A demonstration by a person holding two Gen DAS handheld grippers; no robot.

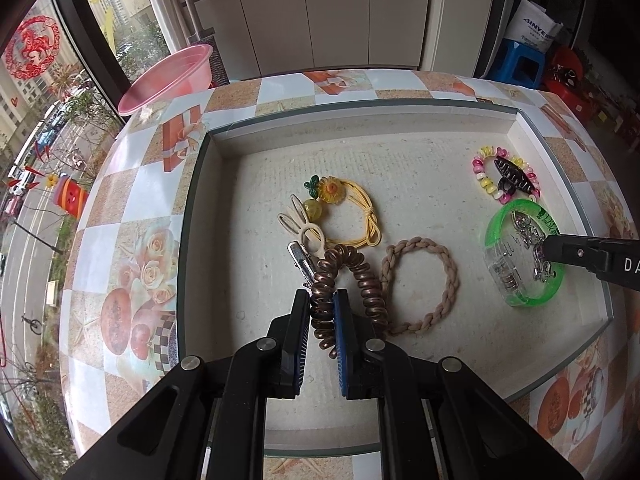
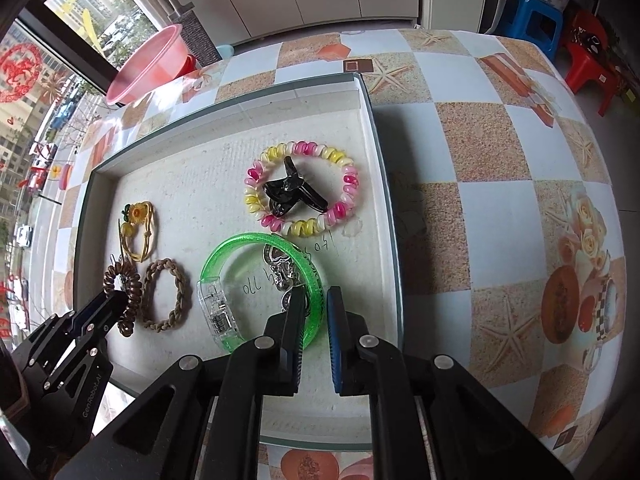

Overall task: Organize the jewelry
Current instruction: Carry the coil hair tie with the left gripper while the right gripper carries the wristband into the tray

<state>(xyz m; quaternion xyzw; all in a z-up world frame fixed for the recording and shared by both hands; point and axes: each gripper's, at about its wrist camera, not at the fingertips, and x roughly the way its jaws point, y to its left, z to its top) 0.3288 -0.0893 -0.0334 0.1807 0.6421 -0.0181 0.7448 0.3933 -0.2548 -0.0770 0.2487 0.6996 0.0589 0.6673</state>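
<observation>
Brown coil hair tie pinched between left gripper pads at tray six o'clock, green bangle rim between slightly parted right gripper pads, grip unclear, four hair ties, two clips, one braided tie at three o'clock, pink basin beyond.

Hidden and cut-off parts around the tray

The right hand-held gripper enters the left wrist view from the right edge, its body cut off and its lettering clipped after two letters; its tip covers part of the silver chain. The handwriting on the tray floor is too small to read, and the bag's print is partly cut
</observation>
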